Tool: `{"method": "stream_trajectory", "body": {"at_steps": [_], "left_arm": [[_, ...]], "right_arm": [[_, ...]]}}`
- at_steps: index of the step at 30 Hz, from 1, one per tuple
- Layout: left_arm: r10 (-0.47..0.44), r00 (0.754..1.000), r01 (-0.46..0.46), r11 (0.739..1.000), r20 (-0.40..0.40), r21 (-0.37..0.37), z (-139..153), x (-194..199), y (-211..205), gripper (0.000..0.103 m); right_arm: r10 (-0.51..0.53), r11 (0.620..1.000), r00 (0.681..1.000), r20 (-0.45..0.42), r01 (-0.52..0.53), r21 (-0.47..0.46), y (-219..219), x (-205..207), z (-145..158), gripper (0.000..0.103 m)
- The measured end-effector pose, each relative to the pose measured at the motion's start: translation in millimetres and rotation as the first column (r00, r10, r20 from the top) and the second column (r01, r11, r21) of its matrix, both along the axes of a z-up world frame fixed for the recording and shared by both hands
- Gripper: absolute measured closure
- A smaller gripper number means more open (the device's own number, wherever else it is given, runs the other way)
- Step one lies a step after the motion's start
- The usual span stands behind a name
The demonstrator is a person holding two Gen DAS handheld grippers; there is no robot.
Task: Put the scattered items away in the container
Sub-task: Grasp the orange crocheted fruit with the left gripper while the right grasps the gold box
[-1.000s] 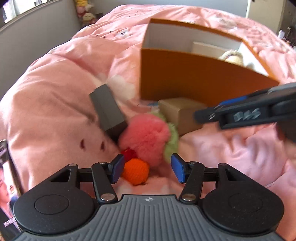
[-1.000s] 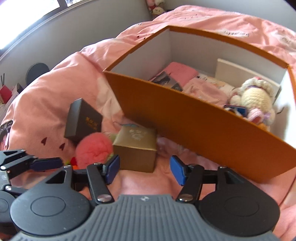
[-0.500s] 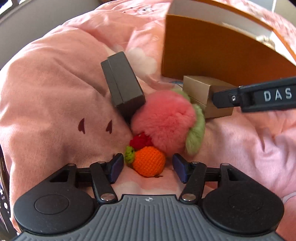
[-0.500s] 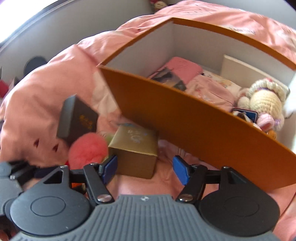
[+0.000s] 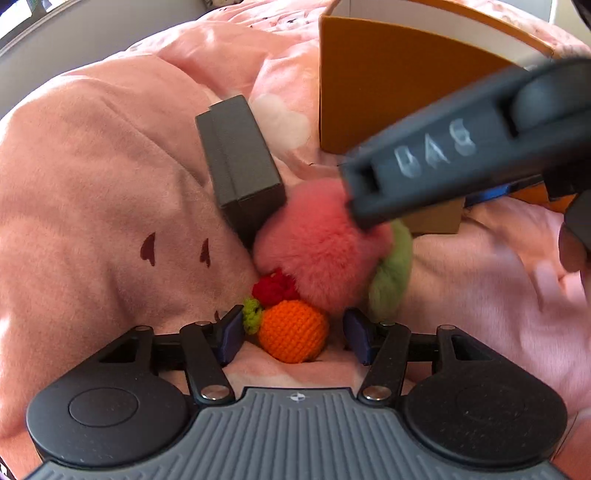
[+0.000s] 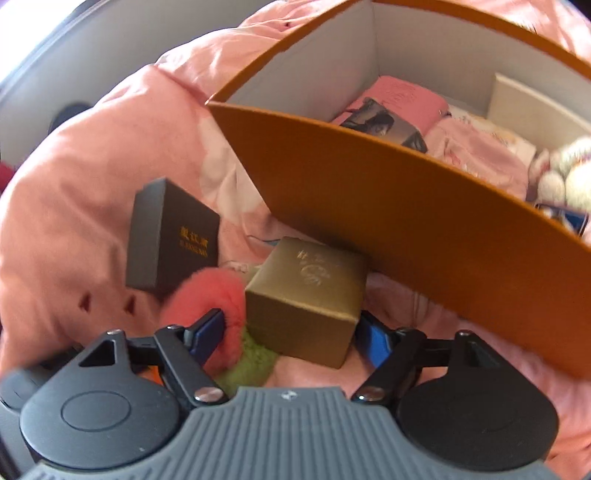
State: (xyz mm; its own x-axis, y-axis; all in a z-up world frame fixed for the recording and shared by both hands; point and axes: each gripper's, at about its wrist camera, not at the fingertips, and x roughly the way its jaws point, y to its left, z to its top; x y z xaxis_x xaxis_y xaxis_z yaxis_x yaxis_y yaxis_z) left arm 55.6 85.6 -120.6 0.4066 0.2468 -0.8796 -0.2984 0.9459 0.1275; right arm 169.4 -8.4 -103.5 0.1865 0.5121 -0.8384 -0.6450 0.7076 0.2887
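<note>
My left gripper is open, its fingers on either side of an orange crocheted fruit on the pink duvet. A pink and green fluffy plush and a dark grey box lie just beyond it. My right gripper is open around the near end of a gold box, beside the plush and the grey box. The orange container stands right behind, holding several items. The right gripper's arm crosses the left wrist view and hides most of the gold box.
The pink duvet is soft and uneven. The container holds a pink pouch, a photo card, a white box and a crocheted doll. A grey wall runs at the far left.
Both grippers have moved forward and down. The left fingers now flank the orange fruit. The right fingers now flank the gold box, and the right arm has swung across the left view.
</note>
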Motion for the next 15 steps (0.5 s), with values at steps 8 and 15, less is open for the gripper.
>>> {"method": "stream_trajectory", "body": {"at_steps": [8,15], "left_arm": [[0.056,0.998,-0.054,0.997,0.042,-0.050,-3.6,-7.0,12.5,0.048],[0.064,0.998,-0.064,0.997,-0.006,-0.052,-11.3,1.6,15.1,0.046]], "right_arm": [[-0.084,0.991,0.988,-0.128,0.097,0.097,-14.8,19.1,-23.7,0.032],[-0.077,0.995,0.997,-0.011,0.078,0.067,-39.2,5.7,2.8,0.038]]}}
